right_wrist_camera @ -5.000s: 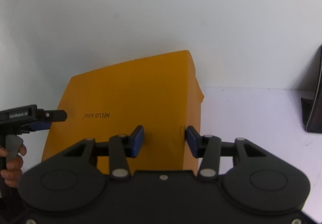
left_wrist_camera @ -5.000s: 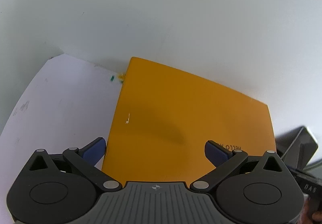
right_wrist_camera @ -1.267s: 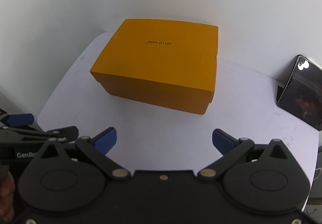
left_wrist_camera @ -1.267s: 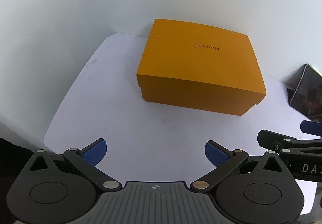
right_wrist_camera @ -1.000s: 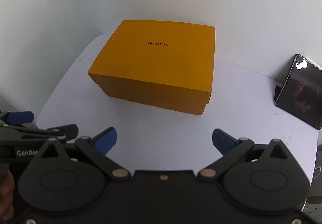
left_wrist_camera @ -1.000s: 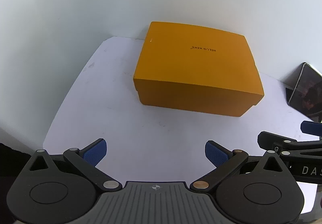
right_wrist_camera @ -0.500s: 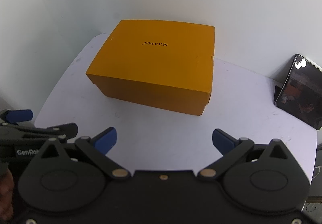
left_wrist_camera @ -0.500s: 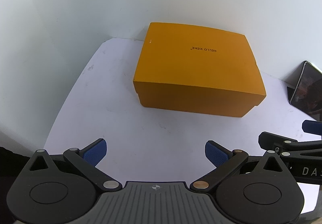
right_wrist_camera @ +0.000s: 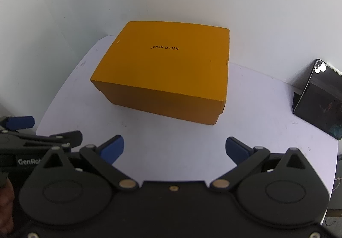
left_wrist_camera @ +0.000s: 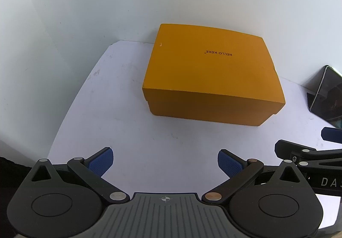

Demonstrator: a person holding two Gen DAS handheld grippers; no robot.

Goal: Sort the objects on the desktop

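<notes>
An orange lidded box [left_wrist_camera: 211,75] printed "HELLO KEKE" sits closed on the white table [left_wrist_camera: 119,118], against the back wall; it also shows in the right wrist view [right_wrist_camera: 164,69]. My left gripper [left_wrist_camera: 164,162] is open and empty, well in front of the box above the table's near edge. My right gripper [right_wrist_camera: 174,149] is open and empty, also in front of the box. Each gripper shows at the edge of the other's view.
A dark phone [right_wrist_camera: 320,101] leans upright on a stand at the right, also visible in the left wrist view [left_wrist_camera: 328,92]. White walls [left_wrist_camera: 85,13] close the table at the back and left.
Five seconds ago both grippers were at the box's lid, the right one narrower. Both have pulled back and the right has opened wide. Over the last second, only slight drift.
</notes>
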